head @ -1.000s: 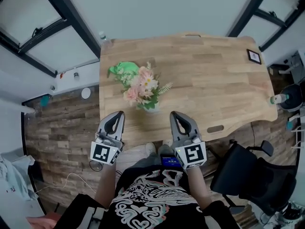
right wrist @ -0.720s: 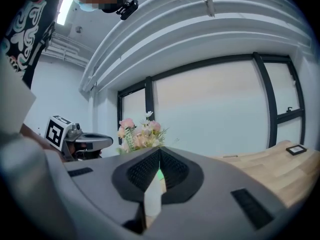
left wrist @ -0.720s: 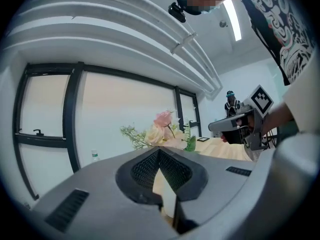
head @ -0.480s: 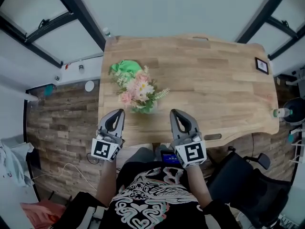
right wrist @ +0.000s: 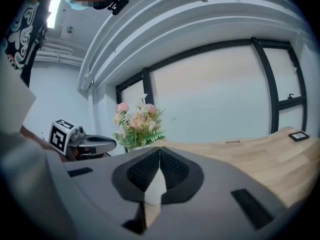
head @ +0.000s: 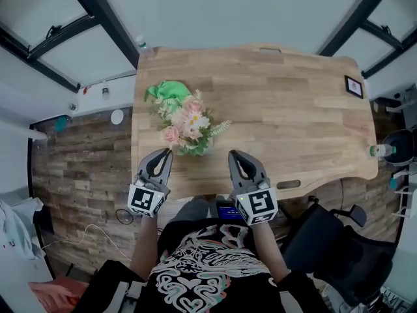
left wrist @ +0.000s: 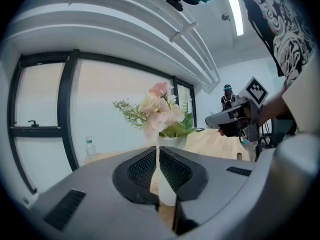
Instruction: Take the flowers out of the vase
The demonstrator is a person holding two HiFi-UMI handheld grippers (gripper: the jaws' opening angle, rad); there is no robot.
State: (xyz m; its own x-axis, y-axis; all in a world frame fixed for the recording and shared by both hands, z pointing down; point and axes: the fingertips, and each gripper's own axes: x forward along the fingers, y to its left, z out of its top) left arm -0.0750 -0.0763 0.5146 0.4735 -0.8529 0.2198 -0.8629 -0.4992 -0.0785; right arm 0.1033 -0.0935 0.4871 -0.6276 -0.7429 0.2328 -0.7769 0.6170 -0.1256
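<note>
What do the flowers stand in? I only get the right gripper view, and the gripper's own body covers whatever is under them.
Observer: A white vase, plain in the left gripper view, right under the flowers.
Operator: And the left gripper, is it open?
Observer: No, its jaws are together, with nothing between them.
Operator: Anything beyond the flowers?
Observer: The head view shows a green thing lying on the table just past them.

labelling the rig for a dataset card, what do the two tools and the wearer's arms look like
The left tool and right tool are grey tapered shells with black textured pads. Each carries a white cube with black square markers. The forearms are unsleeved; the shirt is black with white swirls.
</note>
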